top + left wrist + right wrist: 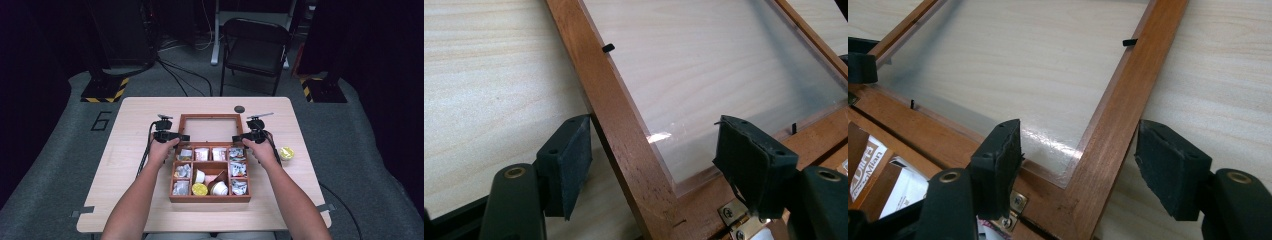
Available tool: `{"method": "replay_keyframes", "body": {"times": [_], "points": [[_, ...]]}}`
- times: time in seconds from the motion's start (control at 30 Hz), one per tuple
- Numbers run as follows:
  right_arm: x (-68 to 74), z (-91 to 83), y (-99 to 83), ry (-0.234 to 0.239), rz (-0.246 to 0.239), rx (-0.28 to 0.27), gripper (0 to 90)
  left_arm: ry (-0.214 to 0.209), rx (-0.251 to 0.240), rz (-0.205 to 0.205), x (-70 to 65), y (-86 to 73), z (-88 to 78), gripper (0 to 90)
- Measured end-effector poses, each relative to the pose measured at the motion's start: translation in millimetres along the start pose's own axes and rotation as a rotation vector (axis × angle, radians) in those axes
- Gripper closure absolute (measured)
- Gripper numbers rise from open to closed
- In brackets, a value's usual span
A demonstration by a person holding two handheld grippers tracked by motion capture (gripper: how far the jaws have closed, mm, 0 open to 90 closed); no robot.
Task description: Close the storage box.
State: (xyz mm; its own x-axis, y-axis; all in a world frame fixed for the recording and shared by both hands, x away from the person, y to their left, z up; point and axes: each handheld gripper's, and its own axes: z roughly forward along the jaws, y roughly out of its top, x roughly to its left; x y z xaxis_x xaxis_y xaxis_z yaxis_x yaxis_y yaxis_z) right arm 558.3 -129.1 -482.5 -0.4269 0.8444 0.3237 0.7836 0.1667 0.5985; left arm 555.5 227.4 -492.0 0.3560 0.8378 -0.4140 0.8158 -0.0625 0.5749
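Legible writing is limited: in the right gripper view, a sachet [868, 167] at the 8 o'clock edge carries brown lettering, cut off and only partly readable, and in the high view a large "6" [101, 120] is marked on the grey floor [55, 165] at 9 o'clock from the table. The wooden box [210, 196] sits at the table centre, its compartments filled with sachets, cups and a yellow-lidded pot [199, 189]. Its glazed lid [209, 129] lies folded flat on the table at 12 o'clock from the compartments, joined by a brass hinge [730, 214]. The left gripper [181, 137] straddles the left lid rail [624, 130] with both pads spread; the left pad stands just beside the wood, the other clear over the pane. The right gripper [238, 137] straddles the right lid rail [1115, 125], jaws spread, neither pad pressing. A second yellow pot [286, 152] stands at 3 o'clock from the box. The table [135, 110] is pale wood-grain laminate. At 12 o'clock, a black folding chair [255, 47] stands among cables in a dark room.
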Motion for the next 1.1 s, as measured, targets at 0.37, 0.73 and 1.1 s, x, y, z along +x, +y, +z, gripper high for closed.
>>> {"method": "replay_keyframes", "body": {"times": [0.37, 0.73, 1.1], "points": [[-4.3, 3.4, 0.7, 0.021, 0.034, 0.001, 33.4, -0.029, -0.004, -0.019, 2.3, -0.4, 3.9, 28.5], [-5.8, 6.3, 0.5, 0.044, 0.097, 0.008, 30.9, -0.038, -0.011, -0.035, 1.9, -0.7, 5.6, 27.4], [-10.6, 10.0, 0.8, 0.083, 0.126, 0.009, 31.6, -0.057, -0.007, -0.042, 4.4, 0.4, 8.0, 27.0]]}}
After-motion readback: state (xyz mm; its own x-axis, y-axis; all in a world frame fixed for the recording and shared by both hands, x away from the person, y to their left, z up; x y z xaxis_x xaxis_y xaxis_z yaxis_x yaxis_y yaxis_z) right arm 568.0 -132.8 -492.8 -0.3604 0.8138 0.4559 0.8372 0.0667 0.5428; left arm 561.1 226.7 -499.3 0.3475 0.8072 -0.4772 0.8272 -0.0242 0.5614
